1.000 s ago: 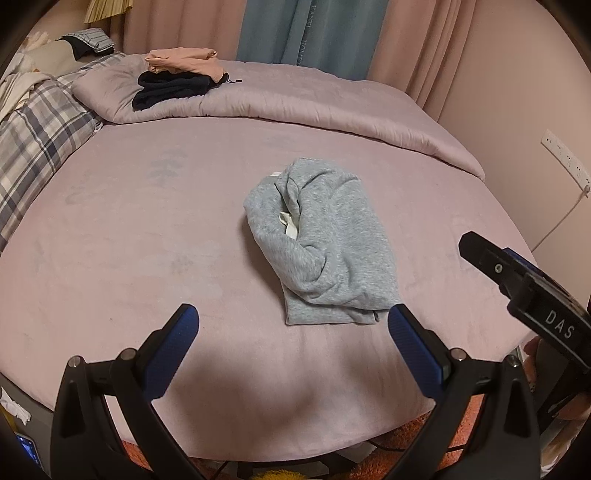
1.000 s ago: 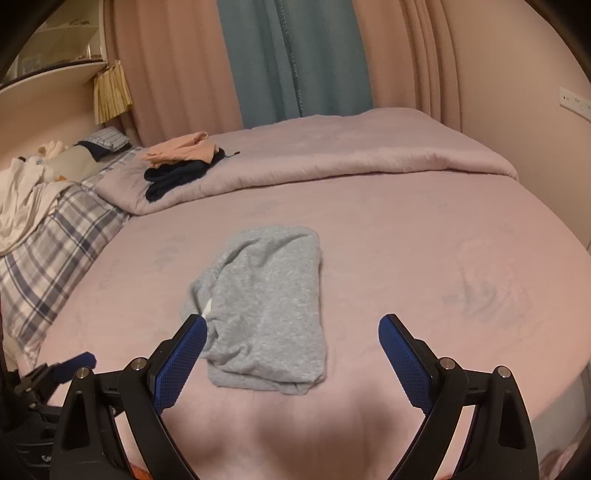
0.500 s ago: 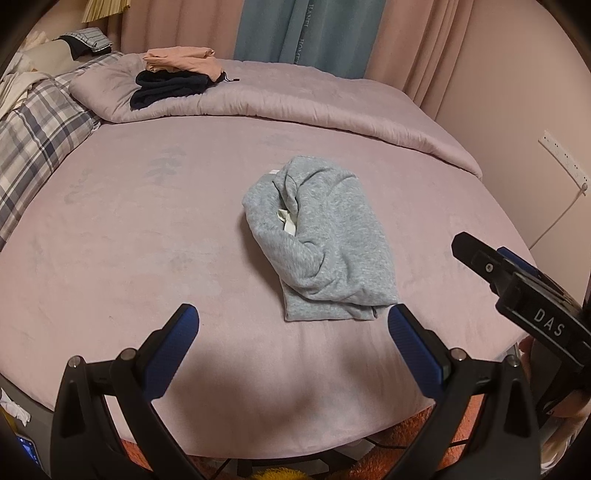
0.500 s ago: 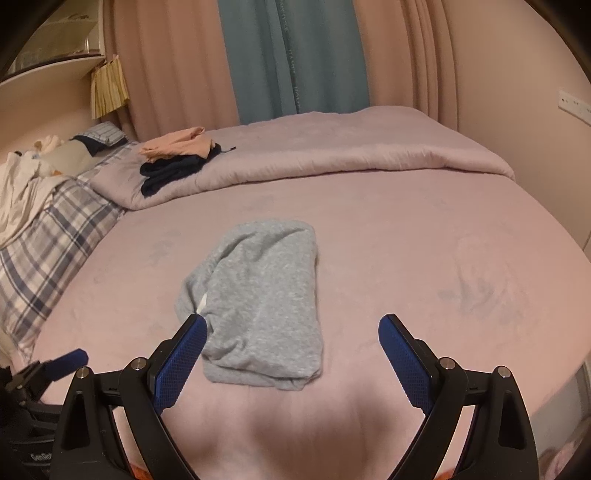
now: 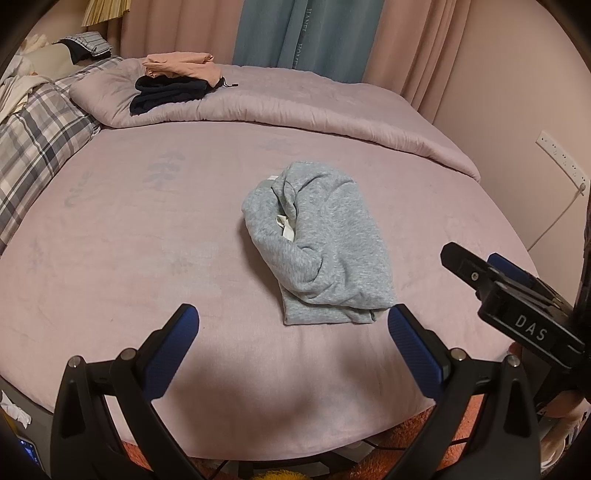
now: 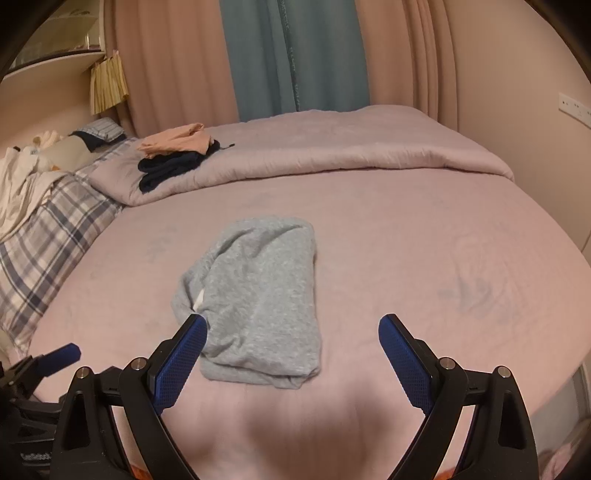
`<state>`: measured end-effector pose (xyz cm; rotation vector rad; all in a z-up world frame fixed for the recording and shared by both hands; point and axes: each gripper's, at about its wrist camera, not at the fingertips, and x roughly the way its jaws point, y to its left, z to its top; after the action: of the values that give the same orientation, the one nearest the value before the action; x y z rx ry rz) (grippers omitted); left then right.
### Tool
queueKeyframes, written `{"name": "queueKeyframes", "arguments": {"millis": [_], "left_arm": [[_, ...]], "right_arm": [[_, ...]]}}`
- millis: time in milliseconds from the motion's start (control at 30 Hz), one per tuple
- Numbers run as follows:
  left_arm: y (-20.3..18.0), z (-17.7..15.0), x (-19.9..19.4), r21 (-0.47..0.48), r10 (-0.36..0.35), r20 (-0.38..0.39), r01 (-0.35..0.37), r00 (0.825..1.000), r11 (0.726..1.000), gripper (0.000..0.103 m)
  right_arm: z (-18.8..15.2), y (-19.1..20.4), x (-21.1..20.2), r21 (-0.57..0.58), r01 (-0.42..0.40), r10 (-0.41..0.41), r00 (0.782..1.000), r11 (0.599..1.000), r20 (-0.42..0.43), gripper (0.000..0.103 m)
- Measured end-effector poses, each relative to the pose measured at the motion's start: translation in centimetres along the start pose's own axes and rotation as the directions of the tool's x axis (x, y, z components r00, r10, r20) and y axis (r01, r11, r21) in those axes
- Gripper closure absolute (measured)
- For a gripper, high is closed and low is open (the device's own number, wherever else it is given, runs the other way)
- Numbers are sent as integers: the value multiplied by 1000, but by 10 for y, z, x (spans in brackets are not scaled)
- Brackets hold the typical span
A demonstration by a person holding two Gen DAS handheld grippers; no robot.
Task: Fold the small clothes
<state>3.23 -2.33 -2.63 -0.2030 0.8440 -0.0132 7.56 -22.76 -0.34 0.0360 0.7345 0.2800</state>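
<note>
We are holding both grippers back at the near edge of the bed (image 5: 110,229), and neither is touching anything: the left gripper (image 5: 293,321) is standing with its blue pads spread wide apart and empty, and the right gripper (image 6: 292,328) is likewise gaping open with nothing between its pads. In the left view the grey garment (image 5: 325,243) is lying just beyond the pads at about 12 o'clock, folded into a rough bundle on the pink sheet, with a white label (image 5: 284,225) peeking from a loose fold at its 9 o'clock side. In the right view the same bundle is sitting at about 11 o'clock. We are judging the fold as nearly finished but lumpy, so we are thinking the careful move is tucking that loose left flap under and pressing the top flat, gripping only the upper layer so the bundle is not dragging. Farther off, at 11 o'clock, a stack of folded clothes (image 5: 173,81) is resting on the rolled quilt (image 5: 314,103), with curtains (image 5: 306,33) behind.
</note>
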Motion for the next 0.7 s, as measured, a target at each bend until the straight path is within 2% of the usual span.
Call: {"name": "queueKeyframes", "arguments": {"millis": [700], "left_arm": [[-2,1,-2,6,-4,4,4,1000,1000,1]], "right_arm": [[-3,-2,6,8,7,-6,1000,1000,-17,9]]}}
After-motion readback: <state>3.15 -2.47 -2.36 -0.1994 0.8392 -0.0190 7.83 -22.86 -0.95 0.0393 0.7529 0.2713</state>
